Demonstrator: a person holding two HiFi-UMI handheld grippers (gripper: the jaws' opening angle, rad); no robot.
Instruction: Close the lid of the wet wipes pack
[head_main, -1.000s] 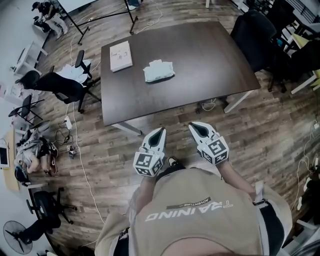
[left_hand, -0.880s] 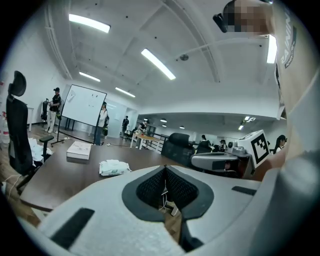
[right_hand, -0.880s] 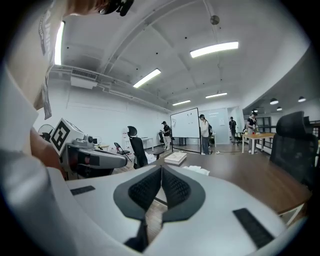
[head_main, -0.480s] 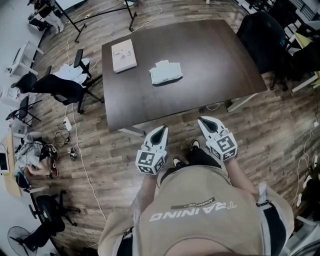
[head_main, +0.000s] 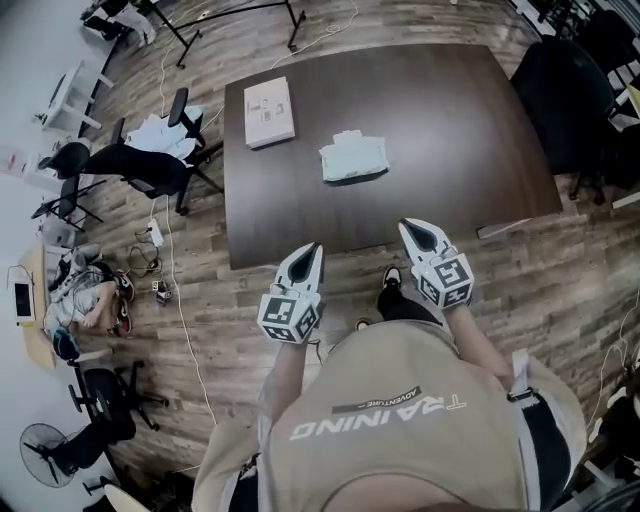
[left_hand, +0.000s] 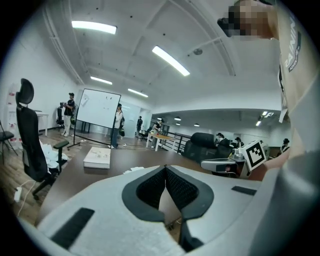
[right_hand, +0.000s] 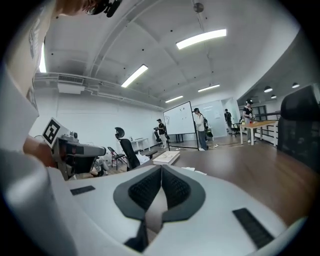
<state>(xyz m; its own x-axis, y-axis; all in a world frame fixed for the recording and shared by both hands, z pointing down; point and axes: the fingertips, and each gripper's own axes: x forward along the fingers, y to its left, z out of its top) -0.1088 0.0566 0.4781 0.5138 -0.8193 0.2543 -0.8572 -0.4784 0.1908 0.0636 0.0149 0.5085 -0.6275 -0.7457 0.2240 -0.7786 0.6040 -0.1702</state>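
**Grippers getting ready**

Left gripper and right gripper are hovering at the near edge of the table, jaws pressed together, holding nothing. Farther out, the wet wipes pack is lying mid-table. Reaching it is likely coming next.

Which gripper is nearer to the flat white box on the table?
Left. The left gripper is off the table's near edge, slightly right of the white box; the right gripper is at the same edge, much farther right.
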